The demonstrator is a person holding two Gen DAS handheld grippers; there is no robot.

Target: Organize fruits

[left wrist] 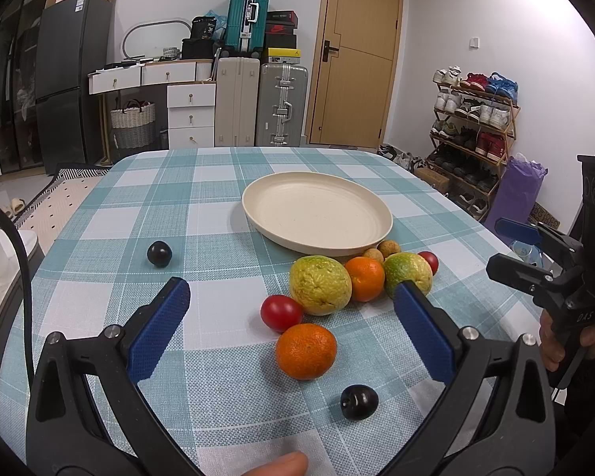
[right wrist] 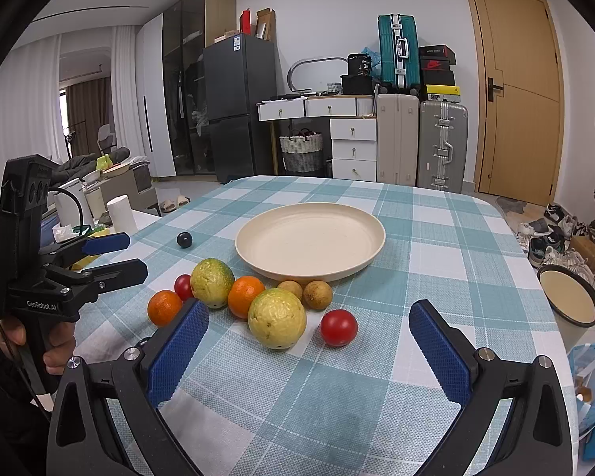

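- Blue textured pads line both of my grippers; the left gripper (left wrist: 291, 309) and the right gripper (right wrist: 309, 329) each stand spread wide and hold nothing.
- Fruit lies loose on the checked tablecloth (left wrist: 139, 198), in a cluster at lower centre of both views, just in front of the cream plate (left wrist: 317, 210), which carries no fruit.
- Left wrist view: the near orange (left wrist: 306, 351) sits between my left fingers, slightly right of centre, with a red tomato (left wrist: 281, 312) touching or almost touching its upper-left side and a large yellow-green citrus (left wrist: 320, 285) just behind.
- A dark plum (left wrist: 359, 402) lies below the orange at lower centre; a second dark plum (left wrist: 159, 253) lies apart at left of centre.
- Right wrist view: another yellow-green citrus (right wrist: 277, 317) and a second tomato (right wrist: 338, 327) lie between my right fingers, centre frame.
- Judgement: the near orange is round, so no long axis constrains the grip. My left gripper is nearer to it; the plate lies straight beyond, toward upper centre.
- Risk: closing on the orange may nudge the tomato beside it.
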